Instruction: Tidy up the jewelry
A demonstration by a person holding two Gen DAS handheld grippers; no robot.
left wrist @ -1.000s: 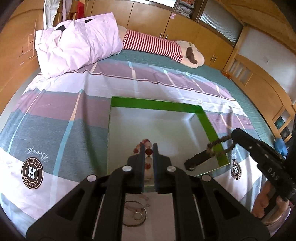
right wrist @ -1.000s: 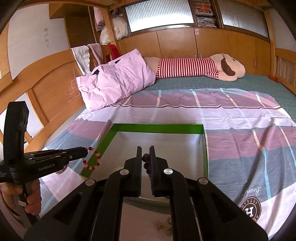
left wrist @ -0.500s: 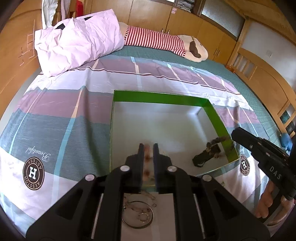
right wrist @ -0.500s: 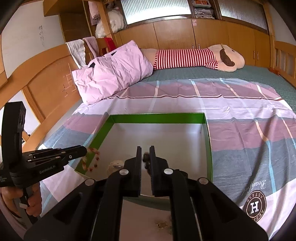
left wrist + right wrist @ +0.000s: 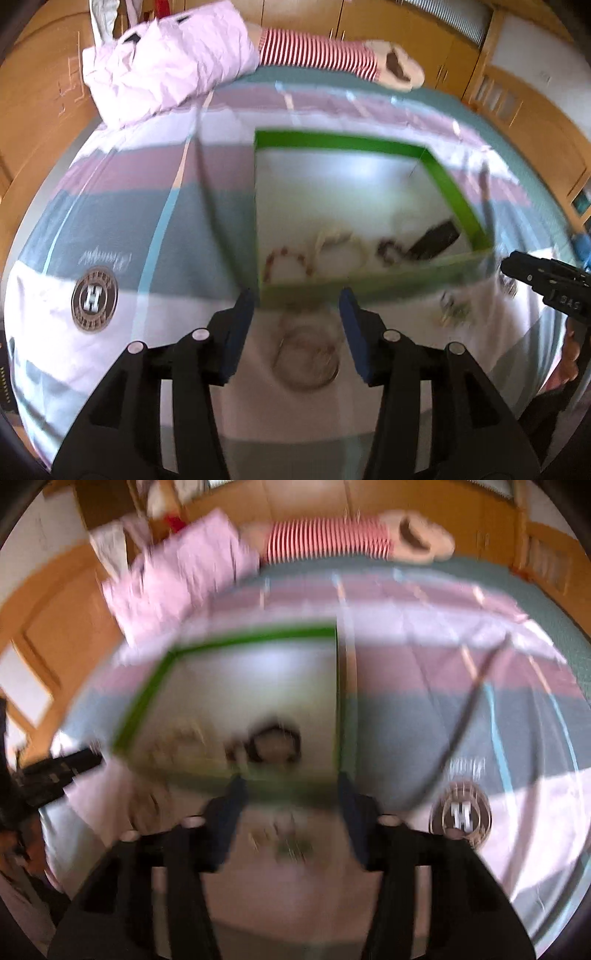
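Observation:
A green-rimmed box [image 5: 458, 195] with a white inside lies on the bed. In it lie a red bead bracelet [image 5: 284, 260], a pale bracelet [image 5: 343, 243] and a dark bead bracelet [image 5: 391, 251]. The dark bracelet also shows, blurred, in the right wrist view [image 5: 275, 744]. My left gripper [image 5: 297, 308] is open and empty, just before the box's near wall. A thin ring-shaped piece [image 5: 304, 363] lies on white paper under it. My right gripper [image 5: 290, 794] is open and empty at the box's near edge [image 5: 280, 792]. It also shows in the left wrist view [image 5: 543, 277].
The box rests on a striped bedsheet [image 5: 147, 206]. Small jewelry pieces [image 5: 454, 312] lie on the sheet right of the box. A pink pillow [image 5: 166, 62] and a striped plush toy [image 5: 332, 55] lie at the bed's far end. Wooden bed rails run along both sides.
Both grippers have opened and let go: the red bead bracelet and the dark bracelet now lie in the box. Both grippers have pulled back toward the near edge; the views are motion-blurred.

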